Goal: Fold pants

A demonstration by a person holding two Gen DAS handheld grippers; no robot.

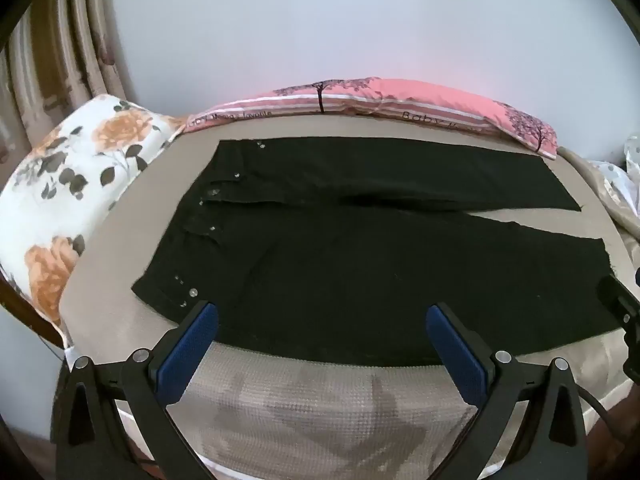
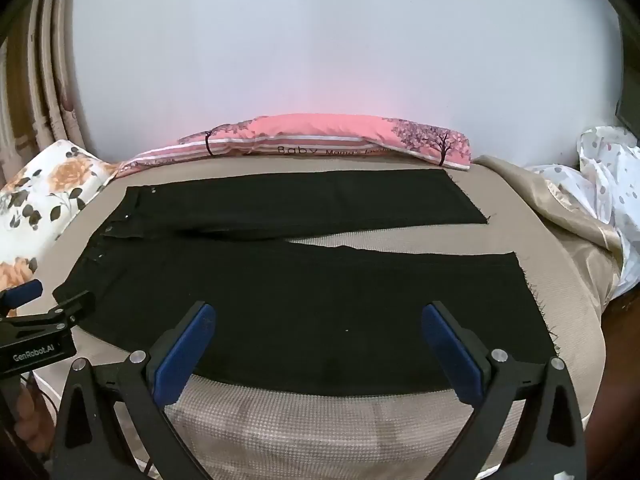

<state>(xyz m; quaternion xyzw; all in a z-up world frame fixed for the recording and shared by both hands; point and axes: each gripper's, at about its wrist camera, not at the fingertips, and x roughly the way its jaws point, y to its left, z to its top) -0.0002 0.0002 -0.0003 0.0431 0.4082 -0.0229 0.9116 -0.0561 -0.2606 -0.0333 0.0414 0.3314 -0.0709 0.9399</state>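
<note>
Lying flat on the bed [image 1: 120, 320], the black pants [image 1: 360, 272] have their waistband toward the floral pillow [image 1: 60, 184] at the left and both legs running rightward, split apart near the hems. The left tool [image 1: 322, 320] hangs released above the near edge by the waist, nothing between its blue pads [image 1: 192, 352]. The right tool [image 2: 319, 320] is likewise spread wide and empty over the near leg, further toward the hem. The likely trouble is a pinch that catches only the top layer or drags the bed cover along, so the leg would twist or bunch when lifted. The frayed hem [image 2: 536, 300] at the far right could also fold under unevenly.
</note>
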